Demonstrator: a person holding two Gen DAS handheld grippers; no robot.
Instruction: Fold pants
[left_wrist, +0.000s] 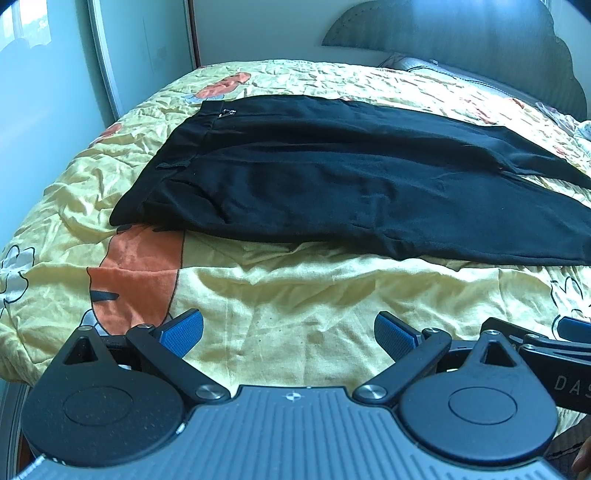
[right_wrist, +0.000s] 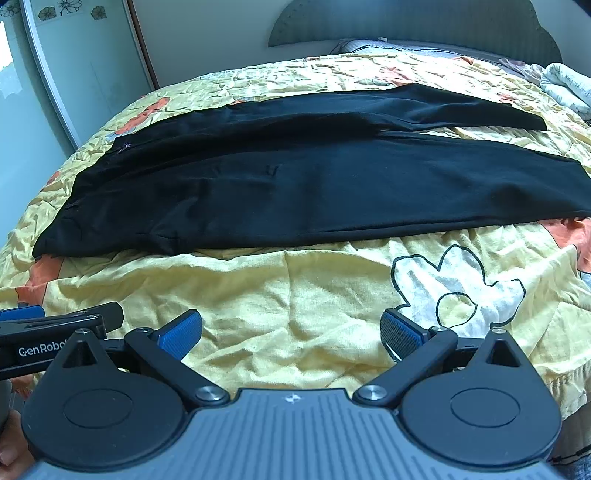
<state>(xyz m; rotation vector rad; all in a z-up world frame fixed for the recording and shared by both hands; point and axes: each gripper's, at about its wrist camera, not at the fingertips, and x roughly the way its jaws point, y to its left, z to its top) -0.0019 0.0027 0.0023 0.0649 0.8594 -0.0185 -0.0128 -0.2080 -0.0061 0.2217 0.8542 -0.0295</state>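
Pants lie flat across the bed, black and soft, long like a wide ribbon. The waist end sits to the left, with a small shiny zipper pull near the top edge. The two legs stretch off to the right, and the far leg splits away from the near one.

Under them is a yellow bedspread, all crinkled, with orange patches and a white cartoon flower drawn in black lines. A gray curved headboard stands at the back, ribbed with thin lines.

The left gripper hangs over the bare yellow cloth, near the pants but not touching them. Its blue bumpy pads are spread wide apart and hold nothing. The right gripper is the same: pads apart, nothing between them, over the cloth just in front of the pants.

Both grippers sit side by side. The right one's black side reads "DAS" in the left view, and the left one's side reads "GenRobo" in the right view.
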